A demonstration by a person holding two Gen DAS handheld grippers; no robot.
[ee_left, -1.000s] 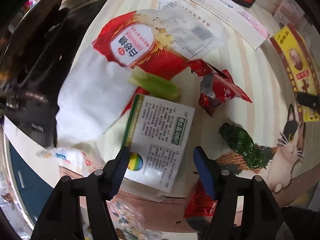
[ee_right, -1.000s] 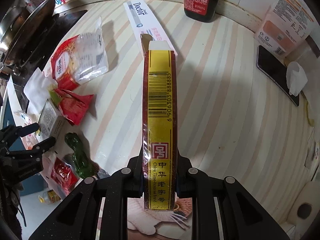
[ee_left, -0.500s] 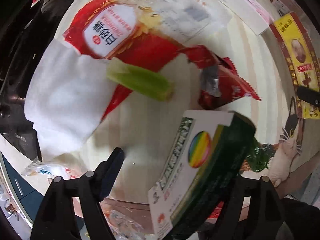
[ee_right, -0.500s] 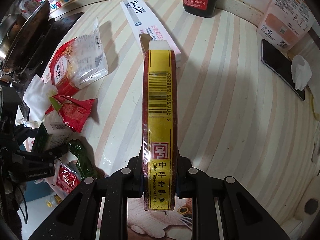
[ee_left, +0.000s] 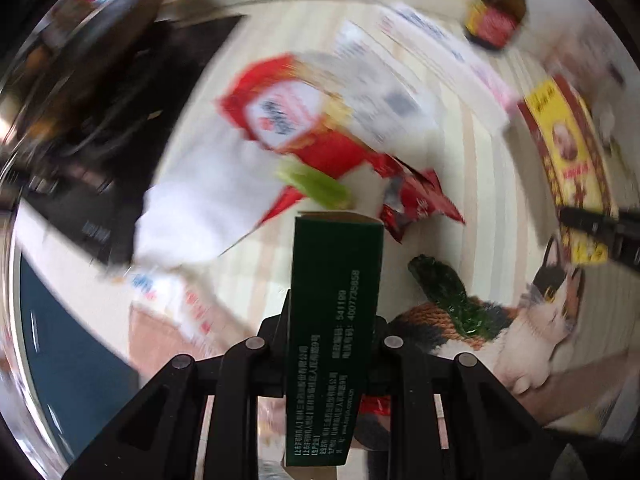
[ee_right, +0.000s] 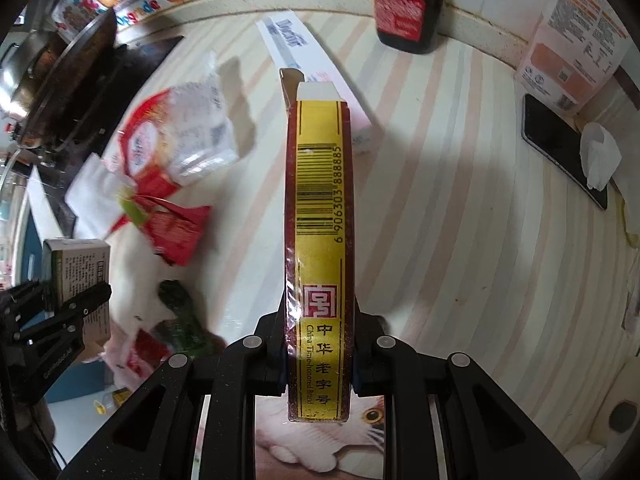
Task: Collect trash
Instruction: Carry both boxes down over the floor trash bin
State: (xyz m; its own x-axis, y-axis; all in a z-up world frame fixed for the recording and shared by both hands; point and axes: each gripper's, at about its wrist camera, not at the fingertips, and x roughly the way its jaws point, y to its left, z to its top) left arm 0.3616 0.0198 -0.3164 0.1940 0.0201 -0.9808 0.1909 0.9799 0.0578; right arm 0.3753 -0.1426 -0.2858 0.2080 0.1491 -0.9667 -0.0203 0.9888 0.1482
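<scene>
Pale striped countertop (ee_right: 460,200), black stove (ee_right: 80,92) at left

Across the bottom of both wrist views, our left gripper (ee_left: 331,332) and right gripper (ee_right: 319,344) look alike: matte black, finely speckled linkage arms with triangular cut-outs and round silver pivot screws.

A home kitchen: a pan (ee_right: 60,76) on the stove beside a striped counter (ee_right: 460,200) with a sauce bottle (ee_right: 406,4).

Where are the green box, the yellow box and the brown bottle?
green box (ee_left: 334,320), left wrist view, dark printed side.
yellow box (ee_right: 320,216), right wrist view, barcode side.
brown bottle (ee_right: 404,4), right wrist view, red label.
</scene>
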